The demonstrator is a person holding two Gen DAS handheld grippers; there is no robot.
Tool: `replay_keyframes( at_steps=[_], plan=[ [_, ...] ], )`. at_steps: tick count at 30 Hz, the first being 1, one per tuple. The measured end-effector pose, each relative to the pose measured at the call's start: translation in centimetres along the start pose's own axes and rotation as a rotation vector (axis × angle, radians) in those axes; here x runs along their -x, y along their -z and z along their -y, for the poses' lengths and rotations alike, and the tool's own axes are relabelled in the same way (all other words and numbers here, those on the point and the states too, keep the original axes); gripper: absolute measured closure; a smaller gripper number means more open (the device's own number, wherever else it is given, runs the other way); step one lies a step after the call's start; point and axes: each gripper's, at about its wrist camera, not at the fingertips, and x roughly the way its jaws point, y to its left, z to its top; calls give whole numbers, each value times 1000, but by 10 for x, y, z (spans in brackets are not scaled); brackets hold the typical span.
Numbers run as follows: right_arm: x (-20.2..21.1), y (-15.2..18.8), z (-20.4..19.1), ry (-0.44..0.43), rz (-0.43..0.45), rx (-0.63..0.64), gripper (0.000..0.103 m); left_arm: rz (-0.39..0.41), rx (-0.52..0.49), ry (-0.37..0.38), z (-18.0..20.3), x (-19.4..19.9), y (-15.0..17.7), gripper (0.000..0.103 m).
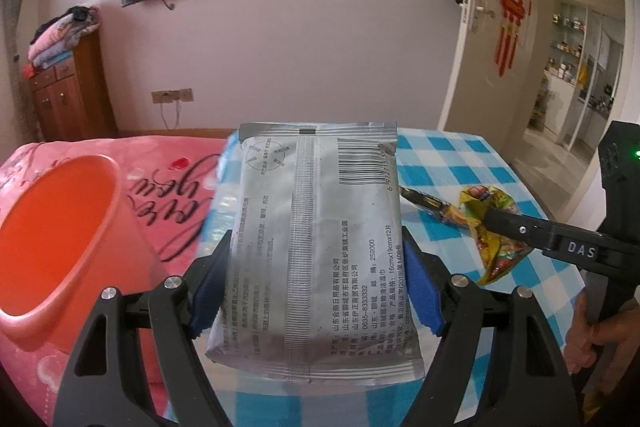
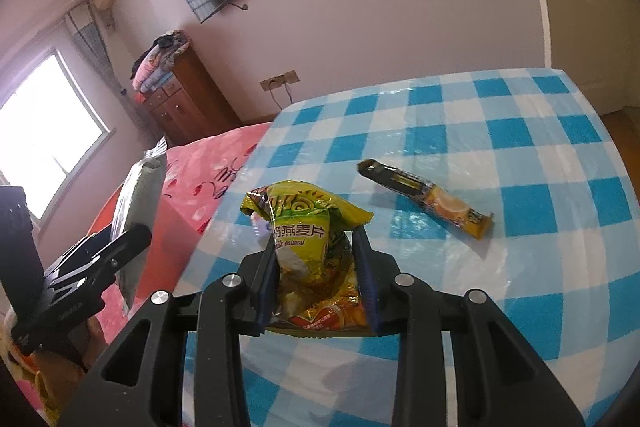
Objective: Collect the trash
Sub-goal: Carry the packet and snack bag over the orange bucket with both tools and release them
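Stick sachet point(image 2: 428, 200) on checked cloth point(image 2: 520, 131) — orange bin point(image 1: 56, 227) left.

You have a flat silver wet-wipe pack point(image 1: 320, 227), printed back and barcode facing you, clear of the table. Your crumpled yellow oatmeal sachet point(image 2: 308, 259) is also lifted (its top flops open). A slim orange-and-black stick packet point(image 2: 428, 199) lies flat on the checked cloth beyond it.

Items counted: one flat silver foil pouch point(image 1: 320, 227) printed with a barcode; one crumpled yellow-green oatmeal wrapper point(image 2: 308, 247); one long orange-and-black stick sachet point(image 2: 428, 197) on the blue-checked tabletop point(image 2: 520, 155); one orange plastic bucket point(image 1: 52, 227); two black grippers.
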Motion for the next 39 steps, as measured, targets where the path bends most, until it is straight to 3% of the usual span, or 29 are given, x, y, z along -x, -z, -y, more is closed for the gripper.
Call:
replay_keyframes(
  at_steps=[19,39],
  plan=[
    [-12,-24,-89,-130,-20,105,67,106,57,-164,-77,56,-16,26],
    [-56,-50,-199,-291,-85,210,67,96,169,-319,-163,62,-8,26]
  ],
)
